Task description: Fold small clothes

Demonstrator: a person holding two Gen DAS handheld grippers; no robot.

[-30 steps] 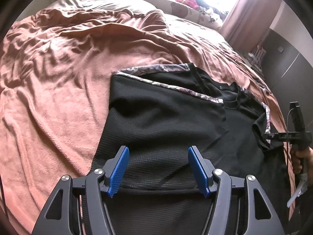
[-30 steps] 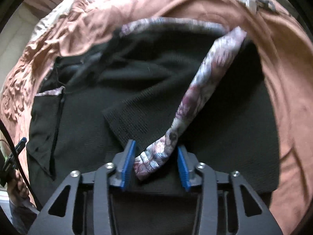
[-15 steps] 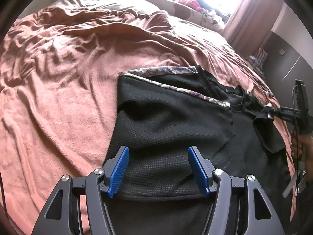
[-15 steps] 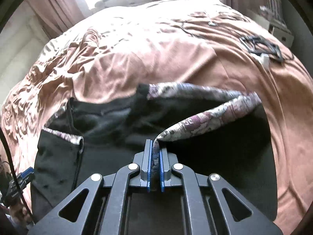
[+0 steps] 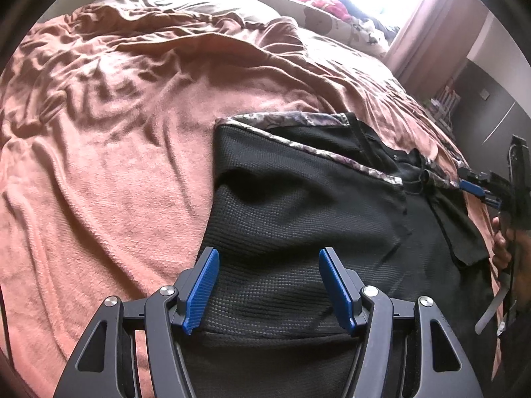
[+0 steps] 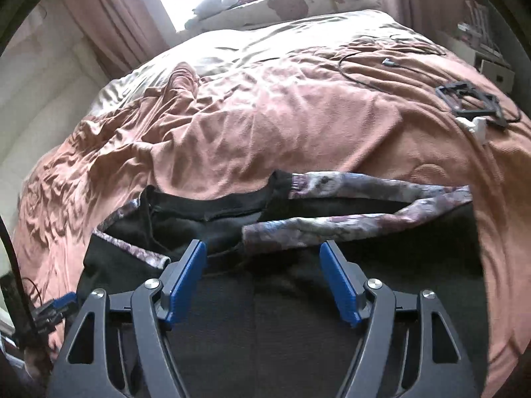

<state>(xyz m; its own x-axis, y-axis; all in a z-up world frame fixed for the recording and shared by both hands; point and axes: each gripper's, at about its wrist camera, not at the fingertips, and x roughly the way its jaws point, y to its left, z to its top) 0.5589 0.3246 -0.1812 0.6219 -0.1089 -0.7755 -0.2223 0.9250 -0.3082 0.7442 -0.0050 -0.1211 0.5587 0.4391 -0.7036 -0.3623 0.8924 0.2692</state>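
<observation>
A black knit garment (image 5: 298,225) with floral-patterned trim (image 5: 335,157) lies partly folded on a pink blanket (image 5: 116,165). My left gripper (image 5: 268,285) is open and empty, hovering over the garment's near edge. My right gripper (image 6: 262,282) is open and empty above the same garment (image 6: 298,331); the floral trim (image 6: 332,224) lies just beyond its blue pads. The right gripper also shows at the right of the left wrist view (image 5: 478,192), and the left gripper at the lower left of the right wrist view (image 6: 56,308).
The pink blanket (image 6: 265,116) covers the whole bed. A black cable (image 6: 365,66) and a black frame-like object (image 6: 471,99) lie at the bed's far right. Pillows and soft toys (image 5: 315,10) sit by the window. Curtains (image 6: 109,16) hang behind.
My right gripper carried the floral-trimmed edge across the garment, then opened and let it go; the trim now lies flat. My left gripper stayed open and shifted slightly back.
</observation>
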